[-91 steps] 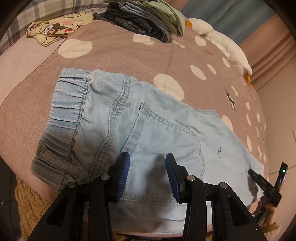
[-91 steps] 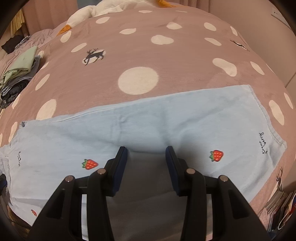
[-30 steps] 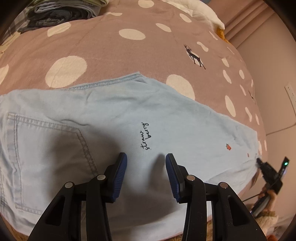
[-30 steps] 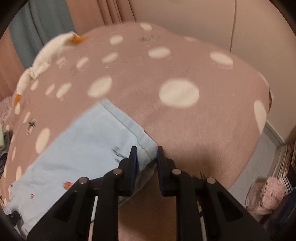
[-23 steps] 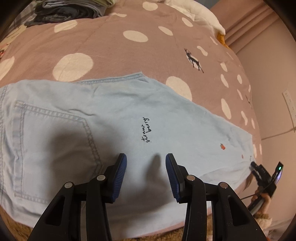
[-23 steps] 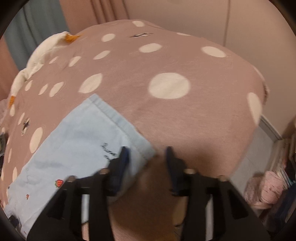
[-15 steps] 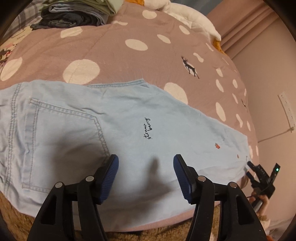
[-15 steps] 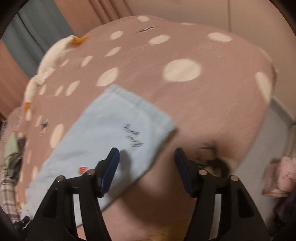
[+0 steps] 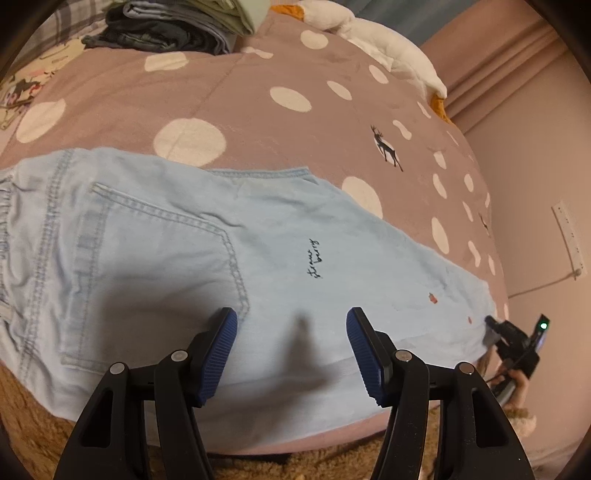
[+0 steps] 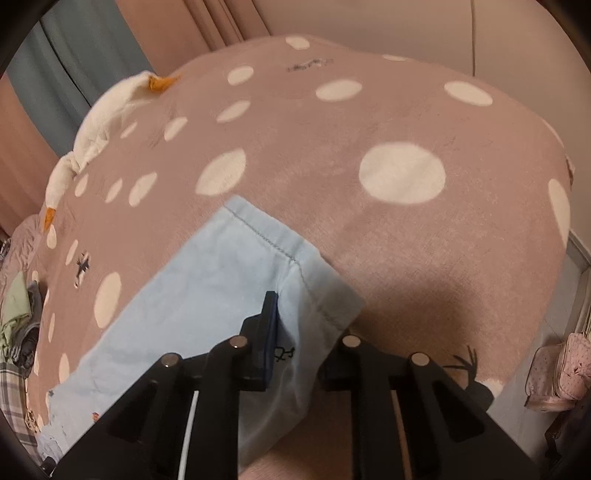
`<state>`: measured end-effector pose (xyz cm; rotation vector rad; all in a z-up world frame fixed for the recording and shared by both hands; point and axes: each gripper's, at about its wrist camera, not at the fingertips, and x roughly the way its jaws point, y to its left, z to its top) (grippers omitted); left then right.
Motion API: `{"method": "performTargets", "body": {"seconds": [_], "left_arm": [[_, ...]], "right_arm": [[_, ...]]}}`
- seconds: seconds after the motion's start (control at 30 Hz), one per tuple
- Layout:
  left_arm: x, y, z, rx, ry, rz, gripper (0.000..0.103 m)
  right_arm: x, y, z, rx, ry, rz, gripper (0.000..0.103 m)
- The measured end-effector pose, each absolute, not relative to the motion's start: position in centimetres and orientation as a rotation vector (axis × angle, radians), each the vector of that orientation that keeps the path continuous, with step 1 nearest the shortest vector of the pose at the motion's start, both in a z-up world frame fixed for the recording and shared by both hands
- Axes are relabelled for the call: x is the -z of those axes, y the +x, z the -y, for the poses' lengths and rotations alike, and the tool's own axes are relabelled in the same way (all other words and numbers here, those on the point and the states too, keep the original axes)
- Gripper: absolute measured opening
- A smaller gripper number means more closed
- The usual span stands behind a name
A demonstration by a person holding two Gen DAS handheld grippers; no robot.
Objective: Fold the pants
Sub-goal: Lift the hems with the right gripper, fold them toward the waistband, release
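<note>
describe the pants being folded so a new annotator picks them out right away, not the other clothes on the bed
Start from the brown polka-dot blanket over the bed. Along its near edge, in front of the left gripper, the pants lie spread flat. Unlike the dark folded clothes stack at the far corner, they are pale blue denim with a stitched back pocket and small script lettering.

Polka-dot bedspread, pink curtains, seemingly dim.

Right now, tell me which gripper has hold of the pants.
The right gripper, clamped on the pants cuff; the left gripper hangs open above them.
</note>
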<state>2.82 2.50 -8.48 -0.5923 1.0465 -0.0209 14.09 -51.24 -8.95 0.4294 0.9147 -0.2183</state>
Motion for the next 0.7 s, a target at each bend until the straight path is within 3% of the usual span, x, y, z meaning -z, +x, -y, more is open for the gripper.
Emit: {"method": "performTargets", "body": {"seconds": [0.4, 0.7], "left_arm": [[7.2, 1.5, -4.5, -0.033, -0.595, -0.989, 0.061], [6.9, 0.5, -6.1, -0.077, -0.604, -0.959, 0.061]], "right_arm": [[-3.1, 10.9, 41.6, -0.091, 0.275, -0.644, 0.016], [-3.6, 9.6, 28.5, -0.53, 0.163, -0.674, 0.016]]}}
